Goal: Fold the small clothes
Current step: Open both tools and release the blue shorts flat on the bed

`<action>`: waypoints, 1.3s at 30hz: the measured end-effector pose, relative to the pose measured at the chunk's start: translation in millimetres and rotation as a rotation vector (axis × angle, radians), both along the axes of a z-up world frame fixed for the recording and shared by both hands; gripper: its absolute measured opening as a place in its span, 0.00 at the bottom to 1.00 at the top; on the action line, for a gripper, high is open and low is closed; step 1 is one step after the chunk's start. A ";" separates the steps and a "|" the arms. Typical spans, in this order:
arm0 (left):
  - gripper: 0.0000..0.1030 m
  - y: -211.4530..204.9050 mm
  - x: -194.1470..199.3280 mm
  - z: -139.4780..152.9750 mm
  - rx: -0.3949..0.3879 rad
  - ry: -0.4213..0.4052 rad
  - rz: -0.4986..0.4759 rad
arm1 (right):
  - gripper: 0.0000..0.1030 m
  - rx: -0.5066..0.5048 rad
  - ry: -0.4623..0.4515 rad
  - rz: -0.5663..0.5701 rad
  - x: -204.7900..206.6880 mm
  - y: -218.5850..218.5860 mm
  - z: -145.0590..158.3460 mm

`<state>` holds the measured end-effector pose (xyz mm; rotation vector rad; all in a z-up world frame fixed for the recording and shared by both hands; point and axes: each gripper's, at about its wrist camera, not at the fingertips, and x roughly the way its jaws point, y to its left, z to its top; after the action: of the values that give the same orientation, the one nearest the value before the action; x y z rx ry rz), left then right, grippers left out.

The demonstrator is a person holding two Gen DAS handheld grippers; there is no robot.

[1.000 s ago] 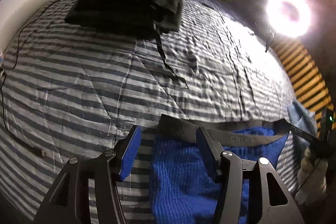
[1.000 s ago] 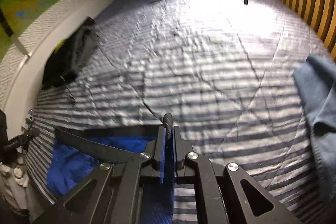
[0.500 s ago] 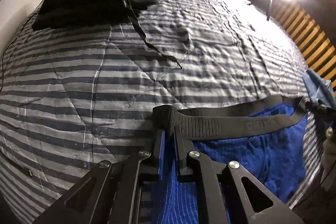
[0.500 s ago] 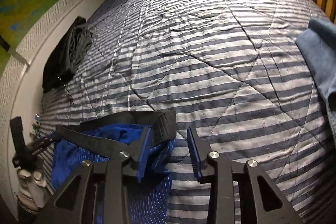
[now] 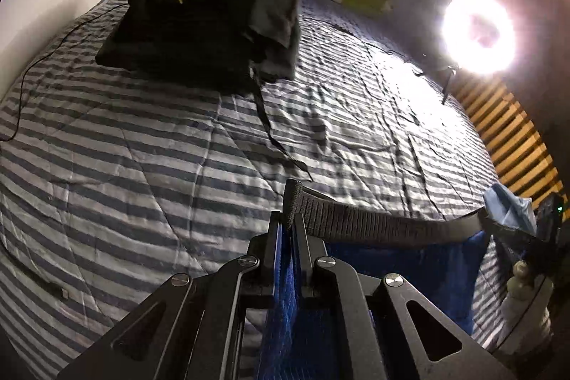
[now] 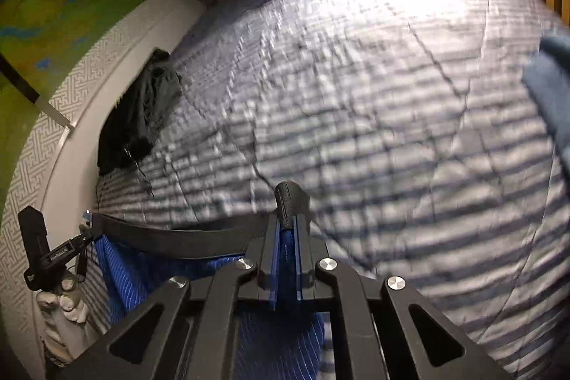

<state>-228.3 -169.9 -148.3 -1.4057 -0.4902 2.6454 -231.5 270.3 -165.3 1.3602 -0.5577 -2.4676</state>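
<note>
Both grippers are raised above the bed (image 5: 142,166), each pinching one end of the grey waistband (image 5: 374,227) of a pair of blue underpants (image 5: 427,276). The left gripper (image 5: 288,230) has its jaws pressed together on the folded end of the band, with the blue cloth running down between them. The right gripper (image 6: 285,230) is clamped the same way on the other end, a dark nub of band poking up above its fingers. The band hangs stretched between the two, and the blue cloth drops below it, clear of the striped quilt.

From the left wrist you can see a gloved hand (image 5: 523,294) at the far right edge, beside a light blue garment (image 5: 506,205) lying on the quilt. That view also shows a pile of folded black clothes (image 5: 199,27) near the wall, a strap trailing from it, a thin black cable (image 5: 46,48) along the left edge, and a bright ring light (image 5: 479,32).

The right wrist view is blurred, but it shows the other gloved hand (image 6: 62,308) low on the left, the black pile against the patterned wall, and a blue cloth at the right edge.
</note>
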 end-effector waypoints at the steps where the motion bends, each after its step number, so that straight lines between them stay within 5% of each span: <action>1: 0.04 0.1 -5.6 -6.6 -0.009 -0.027 -0.003 | 0.07 0.029 0.004 -0.001 -5.7 -4.2 1.1; 6: 0.17 2.0 -24.4 -41.3 -0.099 -0.135 0.007 | 0.21 0.147 -0.066 -0.010 -30.7 -18.5 -14.4; 8: 0.50 -2.4 -22.3 -40.2 -0.065 -0.123 0.015 | 0.33 0.100 -0.083 -0.022 -30.2 -8.5 -18.5; 10: 0.67 -6.5 -20.3 -37.3 -0.038 -0.106 0.028 | 0.37 0.039 -0.083 -0.045 -26.1 3.2 -21.5; 13: 0.63 -7.1 -23.9 -39.5 -0.036 -0.118 0.020 | 0.39 -0.038 -0.131 -0.047 -25.0 13.3 -36.4; 15: 0.47 -4.6 -27.2 -44.9 -0.024 -0.138 0.012 | 0.39 -0.110 -0.152 -0.046 -23.4 16.3 -44.0; 17: 0.10 -2.6 -32.3 -55.2 -0.028 -0.177 0.016 | 0.39 -0.165 -0.169 -0.048 -23.4 14.9 -50.1; 19: 0.05 0.1 -35.1 -60.4 -0.033 -0.188 0.039 | 0.39 -0.158 -0.186 -0.061 -26.0 9.7 -54.3; 22: 0.04 -1.2 -24.2 -40.4 0.004 -0.134 0.050 | 0.08 -0.134 -0.177 -0.061 -25.2 2.6 -47.7; 35: 0.04 15.7 107.6 176.2 -0.044 0.345 -0.040 | 0.06 -0.103 0.339 0.105 101.0 7.2 143.9; 39: 0.04 13.7 150.6 218.5 -0.027 0.430 -0.053 | 0.06 -0.095 0.435 0.099 142.5 16.3 181.1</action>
<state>-77.7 -156.2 70.1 -0.7994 -0.3612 2.8019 -88.9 286.6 15.8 0.7587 -0.4804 -2.5088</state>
